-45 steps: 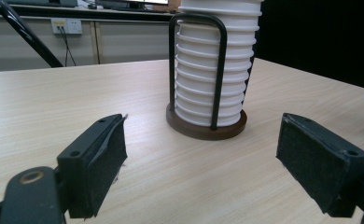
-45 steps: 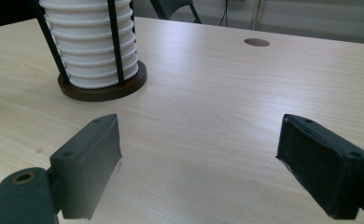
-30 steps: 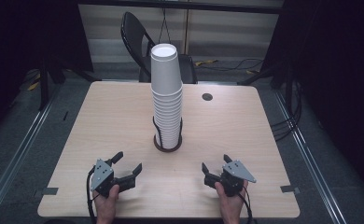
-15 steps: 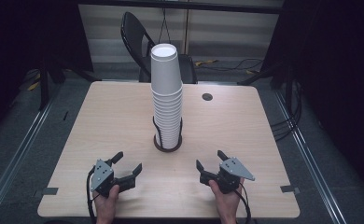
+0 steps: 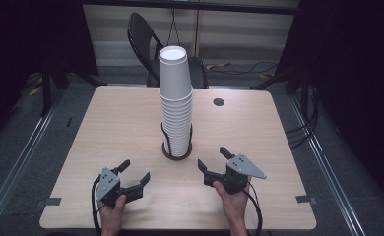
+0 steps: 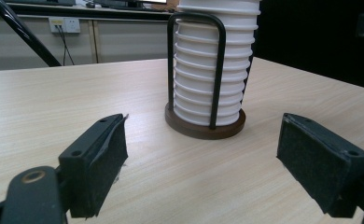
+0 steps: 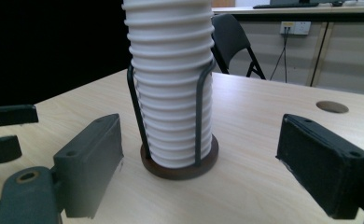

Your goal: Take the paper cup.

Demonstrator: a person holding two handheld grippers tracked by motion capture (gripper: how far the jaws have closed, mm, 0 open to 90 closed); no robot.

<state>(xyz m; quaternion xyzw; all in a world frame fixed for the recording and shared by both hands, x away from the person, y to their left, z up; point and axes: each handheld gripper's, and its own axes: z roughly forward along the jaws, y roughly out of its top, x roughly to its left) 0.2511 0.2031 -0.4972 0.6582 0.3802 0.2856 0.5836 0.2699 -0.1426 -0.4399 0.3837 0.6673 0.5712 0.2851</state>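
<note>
The left gripper (image 5: 134, 172) rests low at the table's (image 5: 106, 128) near edge, jaws spread wide and empty. The stack of white paper cups (image 5: 176, 101) stands upright in its wire-and-wood holder (image 5: 176, 151) mid-table. The right gripper (image 5: 214, 161) sits near it, jaws likewise apart.

The tall stack of white paper cups (image 5: 176, 98) stands mid-table in a dark round holder with thin black wire bars (image 5: 176, 147) (the bars hug its sides). The light wooden table (image 5: 116, 128) is bare left, right and near it, so grippers can pass there.
</note>
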